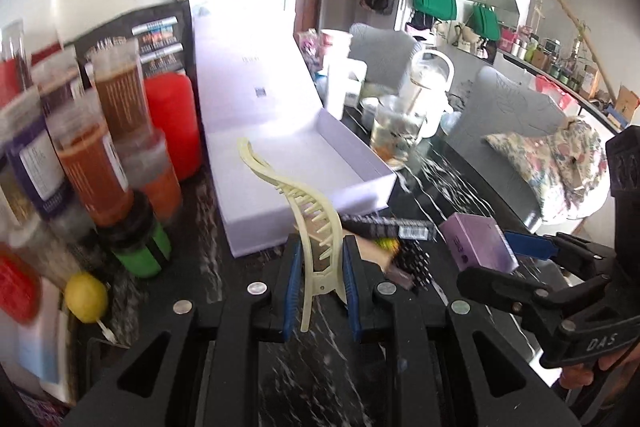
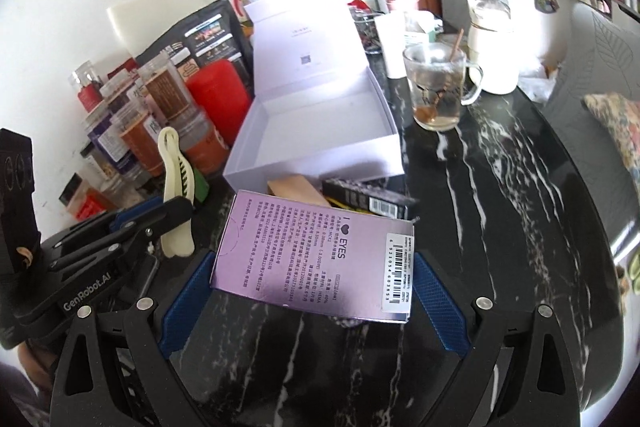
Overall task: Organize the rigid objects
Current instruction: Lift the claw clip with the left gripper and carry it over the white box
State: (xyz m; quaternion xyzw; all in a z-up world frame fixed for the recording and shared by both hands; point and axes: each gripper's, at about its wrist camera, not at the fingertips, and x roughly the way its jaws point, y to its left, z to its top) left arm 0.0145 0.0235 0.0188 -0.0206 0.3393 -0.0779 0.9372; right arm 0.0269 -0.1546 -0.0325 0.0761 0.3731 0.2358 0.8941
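My left gripper [image 1: 320, 287] is shut on a pale yellow hair clip [image 1: 308, 211], held upright above the dark marble table just in front of an open white box [image 1: 304, 163]. My right gripper [image 2: 312, 291] is shut on a flat purple carton [image 2: 312, 255] with a barcode, held above the table in front of the same white box [image 2: 320, 135]. The right gripper and its carton [image 1: 480, 243] show at the right of the left wrist view. The left gripper and clip [image 2: 176, 187] show at the left of the right wrist view. The white box is empty inside.
A black barcoded box [image 2: 368, 199], a tan box [image 2: 296, 189] and a dotted item [image 1: 412, 259] lie between the grippers and the white box. Spice jars [image 1: 96, 155], a red canister [image 2: 220, 99], a green-lidded jar [image 1: 140, 247] and a lemon [image 1: 86, 297] crowd the left. A glass mug [image 2: 436, 87] and white jug [image 2: 492, 39] stand at the right.
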